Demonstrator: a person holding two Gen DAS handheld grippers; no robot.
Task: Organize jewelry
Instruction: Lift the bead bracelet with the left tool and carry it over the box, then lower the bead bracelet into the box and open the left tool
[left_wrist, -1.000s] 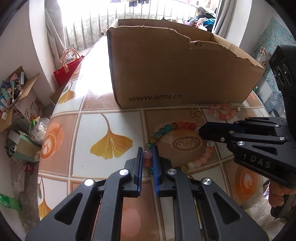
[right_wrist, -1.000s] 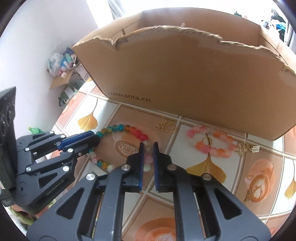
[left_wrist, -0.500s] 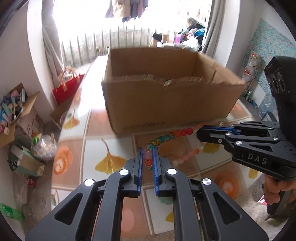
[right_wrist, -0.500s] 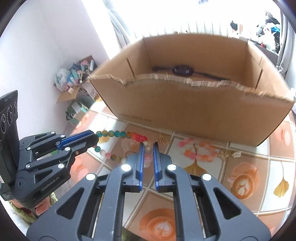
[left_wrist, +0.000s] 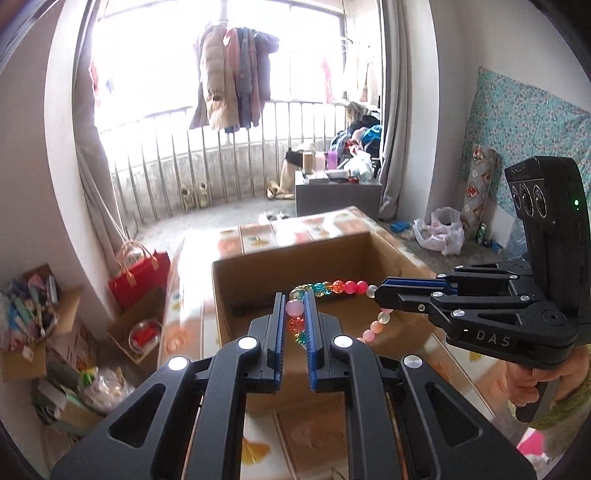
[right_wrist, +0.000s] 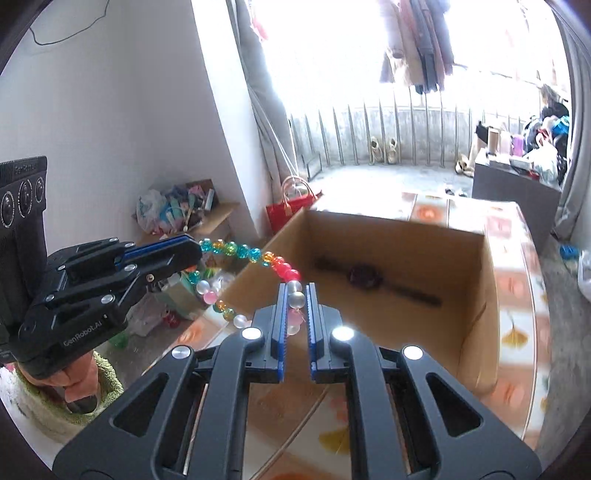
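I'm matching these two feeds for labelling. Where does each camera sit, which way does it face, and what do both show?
Left wrist: on the left tool, looking along its fingers over the cardboard box toward the balcony; the right tool and its hand show.
Right wrist: on the right tool, looking into the box at a dark watch; the left tool shows.
Shared: box, bead necklace gripped by both tools.

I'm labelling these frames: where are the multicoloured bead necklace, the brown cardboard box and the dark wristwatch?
Multicoloured bead necklace (left_wrist: 338, 287): left wrist view, orange bead.
Brown cardboard box (right_wrist: 476, 295): right wrist view, right inner wall.
Dark wristwatch (right_wrist: 364, 276): right wrist view, its face.
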